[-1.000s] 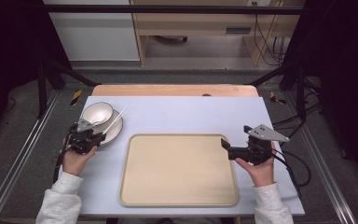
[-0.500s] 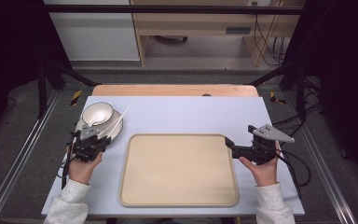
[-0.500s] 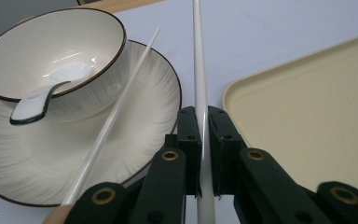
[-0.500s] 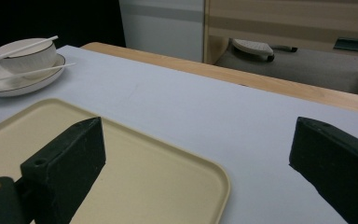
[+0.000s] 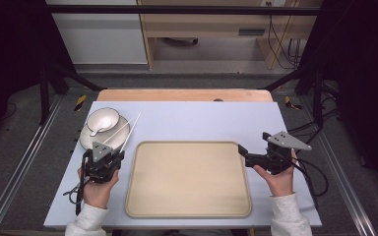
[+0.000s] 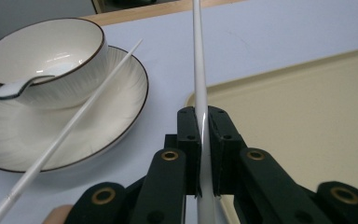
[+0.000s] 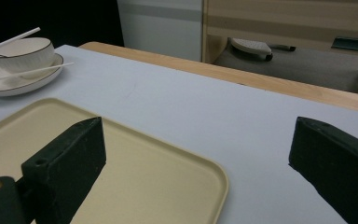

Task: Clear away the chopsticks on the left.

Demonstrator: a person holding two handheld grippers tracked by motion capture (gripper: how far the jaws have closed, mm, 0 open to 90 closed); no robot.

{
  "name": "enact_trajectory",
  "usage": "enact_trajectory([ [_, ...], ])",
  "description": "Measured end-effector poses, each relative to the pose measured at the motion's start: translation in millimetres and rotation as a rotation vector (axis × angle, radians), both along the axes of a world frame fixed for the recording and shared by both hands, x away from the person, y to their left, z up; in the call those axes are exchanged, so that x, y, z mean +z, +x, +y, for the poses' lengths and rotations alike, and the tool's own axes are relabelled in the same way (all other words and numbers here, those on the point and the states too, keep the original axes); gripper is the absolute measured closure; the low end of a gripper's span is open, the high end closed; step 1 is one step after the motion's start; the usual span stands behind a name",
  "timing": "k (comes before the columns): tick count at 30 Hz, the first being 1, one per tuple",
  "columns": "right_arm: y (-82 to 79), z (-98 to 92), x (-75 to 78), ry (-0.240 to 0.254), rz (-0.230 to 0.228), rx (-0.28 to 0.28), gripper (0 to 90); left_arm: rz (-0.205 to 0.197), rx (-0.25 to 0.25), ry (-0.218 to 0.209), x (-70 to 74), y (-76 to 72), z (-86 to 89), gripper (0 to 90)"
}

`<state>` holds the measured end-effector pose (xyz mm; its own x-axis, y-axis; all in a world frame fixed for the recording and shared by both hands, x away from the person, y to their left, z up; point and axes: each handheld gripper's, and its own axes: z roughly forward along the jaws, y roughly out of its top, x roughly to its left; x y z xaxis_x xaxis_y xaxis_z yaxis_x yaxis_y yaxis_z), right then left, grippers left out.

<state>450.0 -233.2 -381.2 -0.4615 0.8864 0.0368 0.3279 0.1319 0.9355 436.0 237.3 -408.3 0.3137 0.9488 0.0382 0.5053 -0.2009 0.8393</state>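
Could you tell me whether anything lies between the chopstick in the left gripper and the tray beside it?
Nothing visible does. The left gripper is shut on one chopstick right at the tray edge; the tray is bare. The second chopstick rests on the plate, off to the other side.

chopstick (image 6: pixel 199 70): white | bowl (image 6: pixel 46 56): white, dark rim | plate (image 6: pixel 116 107): white, ribbed, dark rim | tray (image 5: pixel 189 179): beige
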Motion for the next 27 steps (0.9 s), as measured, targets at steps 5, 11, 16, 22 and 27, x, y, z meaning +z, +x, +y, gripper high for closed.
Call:
enact_trajectory([
  [5,-0.8,-2.3,1.4,0.003,-0.006,0.005,4.2,0.006,0.025,-0.054,-3.5,-9.8,-6.2,84.1],
  [11,-1.6,-4.2,2.6,0.008,-0.006,0.005,4.3,0.007,0.044,-0.090,-5.0,-19.4,-11.8,84.1],
  [16,-1.5,-4.4,2.7,0.012,-0.006,0.006,4.4,-0.015,0.070,-0.117,-11.5,-33.8,-20.4,84.1],
  [22,0.2,-0.7,-0.1,0.005,0.002,0.017,4.6,-0.022,0.115,-0.152,-24.1,-44.9,-27.5,84.1],
  [27,0.0,-0.1,-0.4,0.006,0.005,0.019,4.7,-0.020,0.130,-0.156,-32.4,-49.5,-31.6,84.1],
])
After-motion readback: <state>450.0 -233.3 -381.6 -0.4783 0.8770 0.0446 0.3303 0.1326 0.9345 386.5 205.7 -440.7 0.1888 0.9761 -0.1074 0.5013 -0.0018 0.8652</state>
